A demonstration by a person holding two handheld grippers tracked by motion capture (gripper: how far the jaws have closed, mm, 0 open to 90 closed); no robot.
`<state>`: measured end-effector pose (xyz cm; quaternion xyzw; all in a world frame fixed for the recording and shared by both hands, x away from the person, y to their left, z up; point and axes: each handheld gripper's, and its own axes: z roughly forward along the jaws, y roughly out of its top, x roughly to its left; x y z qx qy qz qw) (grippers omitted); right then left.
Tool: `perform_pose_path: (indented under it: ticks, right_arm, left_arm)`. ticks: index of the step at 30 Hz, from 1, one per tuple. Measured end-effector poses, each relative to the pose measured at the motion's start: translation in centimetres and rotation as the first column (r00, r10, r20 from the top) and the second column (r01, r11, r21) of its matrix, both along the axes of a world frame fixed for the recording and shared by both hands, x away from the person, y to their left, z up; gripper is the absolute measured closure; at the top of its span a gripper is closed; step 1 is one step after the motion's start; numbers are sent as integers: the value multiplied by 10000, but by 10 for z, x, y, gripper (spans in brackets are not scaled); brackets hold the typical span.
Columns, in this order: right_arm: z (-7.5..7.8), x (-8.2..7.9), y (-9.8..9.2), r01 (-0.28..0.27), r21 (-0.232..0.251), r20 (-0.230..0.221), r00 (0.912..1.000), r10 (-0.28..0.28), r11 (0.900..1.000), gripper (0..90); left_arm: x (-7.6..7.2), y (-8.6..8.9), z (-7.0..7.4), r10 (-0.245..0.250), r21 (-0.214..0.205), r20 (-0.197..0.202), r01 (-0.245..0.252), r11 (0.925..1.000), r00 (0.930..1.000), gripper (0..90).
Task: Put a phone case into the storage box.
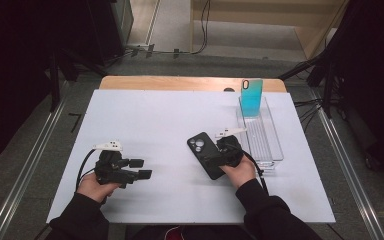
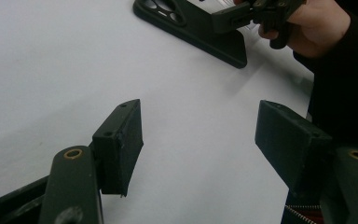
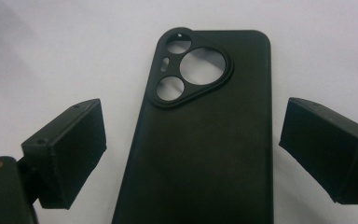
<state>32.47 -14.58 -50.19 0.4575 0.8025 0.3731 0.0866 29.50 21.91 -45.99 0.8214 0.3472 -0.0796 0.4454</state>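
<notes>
A black phone case (image 1: 201,148) lies back-up on the white table (image 1: 155,115), its camera cut-outs at the far end. My right gripper (image 1: 213,161) is at the case's near end. In the right gripper view the case (image 3: 205,140) runs between the jaws of the right gripper (image 3: 193,126), which stand open with a gap on each side. My left gripper (image 1: 141,168) rests at the table's front left, open, with nothing between its jaws (image 2: 200,135). The left gripper view has the case (image 2: 191,28) and the right gripper (image 2: 233,16) farther off.
A clear plastic tray (image 1: 266,147) stands to the right of the case, running front to back. A teal phone case (image 1: 252,97) stands upright at the tray's far end. The table's wooden far edge (image 1: 180,82) lies beyond the white sheet.
</notes>
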Motion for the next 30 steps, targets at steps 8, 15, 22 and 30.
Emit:
perform_pose_path:
  ticks: [8, 15, 22, 30]
  right_arm:
    - [-11, 0, 2, -84, -174, -98, 9999, 83, 9998, 53]
    - [-16, -4, 6, 35, -508, 189, 9998, -25, 9987, 53]
    - [-19, -8, 11, -52, -1085, 703, 9974, 129, 9941, 69]
    - [-20, -10, 13, 53, -1351, 953, 9954, 77, 9908, 82]
  left_arm:
    - [0, 0, 0, 13, -10, 0, -13, 10000, 10000, 327]
    - [0, 0, 0, 29, -13, 8, -29, 10000, 10000, 327]
    - [0, 0, 0, 45, -20, 16, -45, 10000, 10000, 327]
    - [0, -1, 0, 36, -75, -16, -36, 10000, 10000, 327]
